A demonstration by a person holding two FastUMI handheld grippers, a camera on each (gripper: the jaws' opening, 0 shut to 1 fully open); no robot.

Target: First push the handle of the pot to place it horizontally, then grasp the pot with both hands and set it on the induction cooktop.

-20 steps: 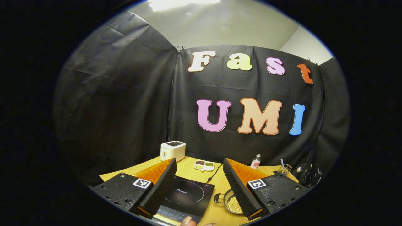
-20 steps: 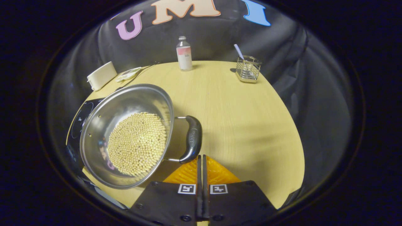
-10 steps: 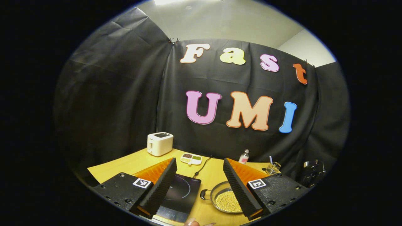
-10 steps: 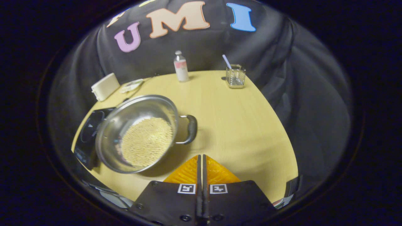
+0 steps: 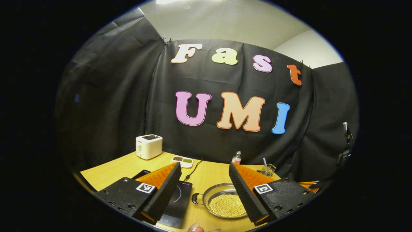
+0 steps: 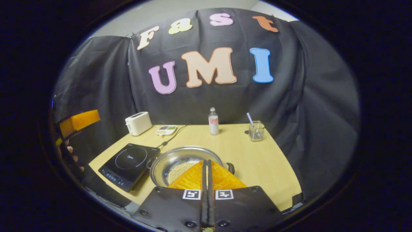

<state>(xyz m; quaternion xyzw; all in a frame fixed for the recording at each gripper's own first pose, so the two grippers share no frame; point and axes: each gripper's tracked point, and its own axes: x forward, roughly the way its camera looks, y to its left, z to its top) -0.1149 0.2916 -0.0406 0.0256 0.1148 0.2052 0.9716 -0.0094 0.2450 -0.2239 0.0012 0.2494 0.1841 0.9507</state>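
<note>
A steel pot (image 6: 173, 159) holding small pale beads stands on the wooden table (image 6: 257, 161), just right of the black induction cooktop (image 6: 127, 162). Its two dark handles point left (image 6: 150, 163) and right (image 6: 230, 167) in the right gripper view. My right gripper (image 6: 206, 161) is shut with nothing in it, hanging above the pot's near side. In the left gripper view, the pot (image 5: 225, 201) sits low between the fingers of my open left gripper (image 5: 204, 166), with the cooktop (image 5: 178, 199) to its left. My left gripper (image 6: 79, 120) also shows at the far left, held by a hand.
At the back of the table stand a white toaster (image 6: 138, 123), a small divided dish (image 6: 165, 129), a bottle (image 6: 213, 120) and a glass holder with a straw (image 6: 256, 130). The cooktop's cord (image 6: 175, 133) runs toward the back. Black cloth walls close in the booth.
My right gripper has pulled back and tipped up from looking down at the pot. My left gripper's view has swung right, so more of the pot shows. Both keep their states.
</note>
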